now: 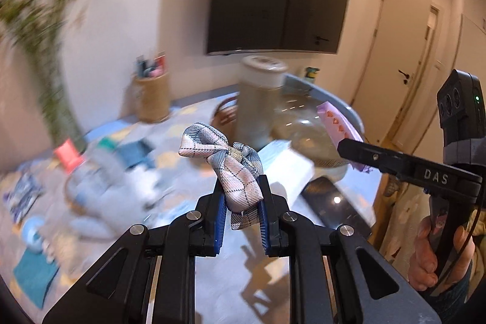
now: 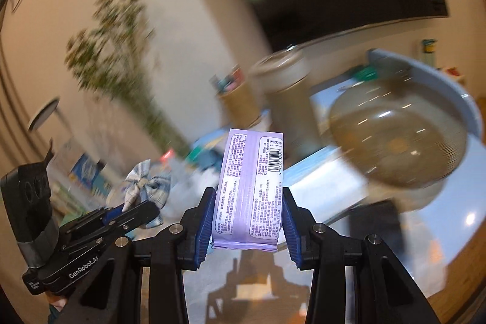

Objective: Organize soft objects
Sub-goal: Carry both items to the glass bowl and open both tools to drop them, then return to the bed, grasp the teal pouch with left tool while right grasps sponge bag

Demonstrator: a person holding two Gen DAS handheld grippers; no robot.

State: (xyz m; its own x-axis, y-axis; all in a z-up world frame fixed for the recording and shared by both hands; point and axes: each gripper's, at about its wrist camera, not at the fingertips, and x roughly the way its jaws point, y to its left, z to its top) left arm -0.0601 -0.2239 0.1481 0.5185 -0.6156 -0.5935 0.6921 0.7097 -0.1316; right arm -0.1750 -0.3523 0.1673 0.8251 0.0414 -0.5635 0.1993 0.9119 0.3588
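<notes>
My left gripper (image 1: 241, 187) is shut on a plaid fabric bow (image 1: 226, 163), pink, grey and blue, held above the table. The bow also shows in the right wrist view (image 2: 145, 187), in the left gripper (image 2: 133, 210) at the lower left. My right gripper (image 2: 247, 202) is shut on a purple tissue pack (image 2: 250, 187), printed back and barcode facing me. In the left wrist view the pack (image 1: 340, 129) sticks out of the right gripper (image 1: 361, 152) at the right.
The table (image 1: 224, 272) is blurred. On it are a glass bowl (image 2: 398, 141), a tall lidded canister (image 1: 258, 99), a woven holder with tubes (image 1: 152, 99), a white box (image 1: 291, 169), a dark phone (image 1: 337, 208) and teal cloths (image 1: 33, 275). A plant (image 1: 39, 20) stands at left.
</notes>
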